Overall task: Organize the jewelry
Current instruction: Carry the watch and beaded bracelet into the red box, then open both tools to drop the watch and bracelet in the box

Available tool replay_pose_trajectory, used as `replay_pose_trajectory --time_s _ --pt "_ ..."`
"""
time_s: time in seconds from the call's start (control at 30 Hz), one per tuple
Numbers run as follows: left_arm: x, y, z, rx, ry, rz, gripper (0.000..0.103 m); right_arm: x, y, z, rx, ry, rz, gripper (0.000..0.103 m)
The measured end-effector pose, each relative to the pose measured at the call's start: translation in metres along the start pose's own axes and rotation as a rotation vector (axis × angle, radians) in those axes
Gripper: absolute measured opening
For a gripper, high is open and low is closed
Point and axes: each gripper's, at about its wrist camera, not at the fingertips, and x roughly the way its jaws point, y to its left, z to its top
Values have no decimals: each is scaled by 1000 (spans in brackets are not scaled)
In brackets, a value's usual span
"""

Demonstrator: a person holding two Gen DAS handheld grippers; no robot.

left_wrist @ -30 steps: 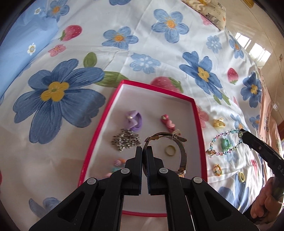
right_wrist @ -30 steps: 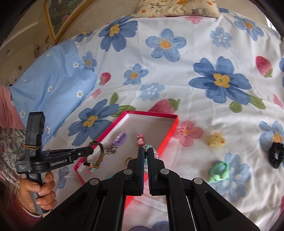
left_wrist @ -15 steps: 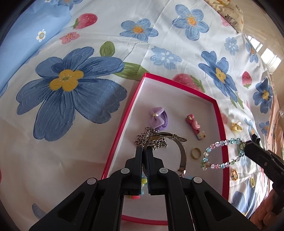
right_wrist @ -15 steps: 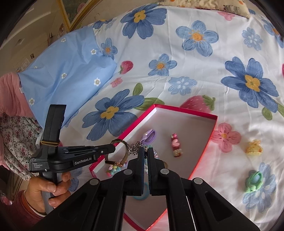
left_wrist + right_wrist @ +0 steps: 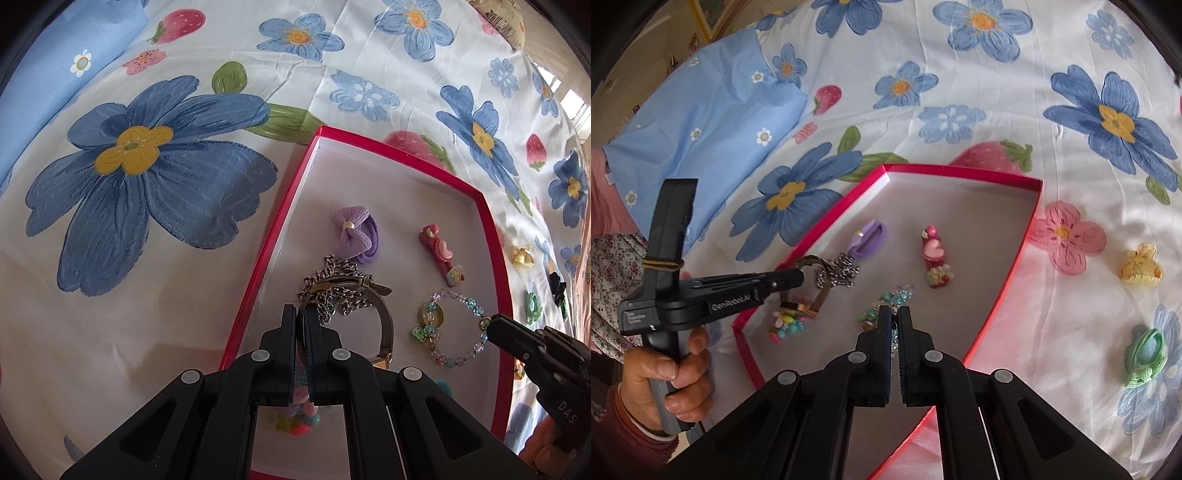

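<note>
"GenRobot.AI" reads along the left gripper (image 5: 803, 275), clamping the watch (image 5: 384, 325); the right gripper (image 5: 895, 312), at three o'clock, pinches the beaded bracelet (image 5: 454, 325) over the red tray (image 5: 280, 229).

The left gripper (image 5: 300, 314) was squeezed tight, its two black fingers pinching a watch strap, and it pointed away to the far side. A bare hand (image 5: 670, 384) held its handle down at the near left. The right gripper (image 5: 895, 317) was also squeezed tight, on a bead bracelet, just to the right.
</note>
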Motion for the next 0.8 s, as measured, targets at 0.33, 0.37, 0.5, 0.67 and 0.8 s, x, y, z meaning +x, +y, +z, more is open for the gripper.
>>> replay_pose_trajectory --time_s 0.33,0.37,0.5,0.67,0.8 --pt "12 -3 4 6 29 20 4 12 -1 -1 -17 42 -17 3" --pt "13 -2 4 2 31 18 5 12 -1 -1 -20 43 -19 3" --pt "13 -1 4 -6 33 20 12 13 -1 0 -27 47 -24 3" --pt "11 -2 3 -7 25 24 21 14 0 0 -32 51 -26 5" --pt "7 -3 2 -3 19 26 21 14 1 0 -34 52 -29 5"
